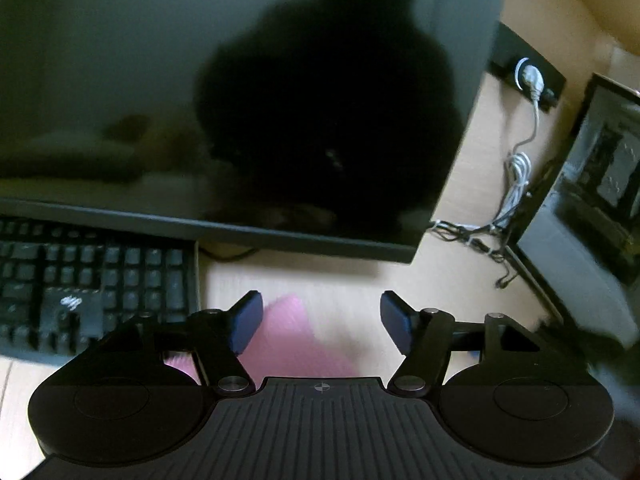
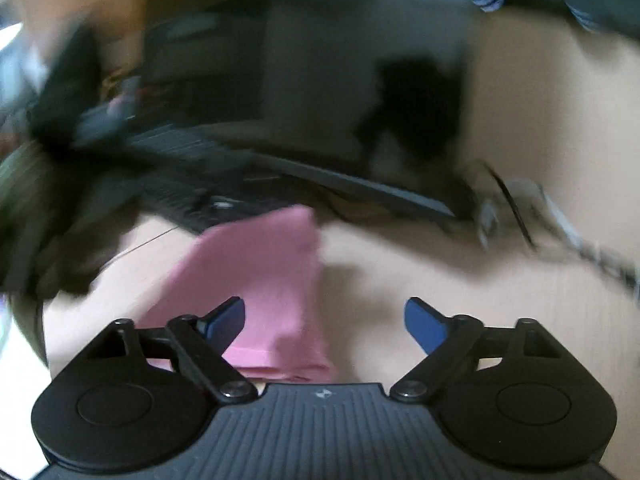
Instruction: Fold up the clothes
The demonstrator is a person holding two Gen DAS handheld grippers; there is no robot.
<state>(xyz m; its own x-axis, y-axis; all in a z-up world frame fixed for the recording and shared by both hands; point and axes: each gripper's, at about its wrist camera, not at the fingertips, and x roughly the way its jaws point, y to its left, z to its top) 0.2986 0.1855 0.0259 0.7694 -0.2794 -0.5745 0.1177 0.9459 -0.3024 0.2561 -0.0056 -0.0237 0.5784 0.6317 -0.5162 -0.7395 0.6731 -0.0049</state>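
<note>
Pink cloth (image 2: pixel 260 280) folded on tabletop (image 2: pixel 400 272); left gripper (image 1: pixel 321 316) and right gripper (image 2: pixel 324 320) jaws apart, empty; next, probably another garment.

There is one pink cloth (image 1: pixel 294 336) on one desk (image 1: pixel 344 280). Behind the cloth stands one dark screen (image 1: pixel 240 100). To the left of the cloth is one black keyboard (image 1: pixel 92 280). To the right of the screen is one bundle of white cable (image 1: pixel 516 176), and one plug (image 1: pixel 530 78) sits in one black socket strip (image 1: pixel 556 80). There are two grippers, the left gripper (image 1: pixel 321 320) and the right gripper (image 2: pixel 325 322). Each has two blue fingertips (image 1: pixel 248 322), so four in all.
</note>
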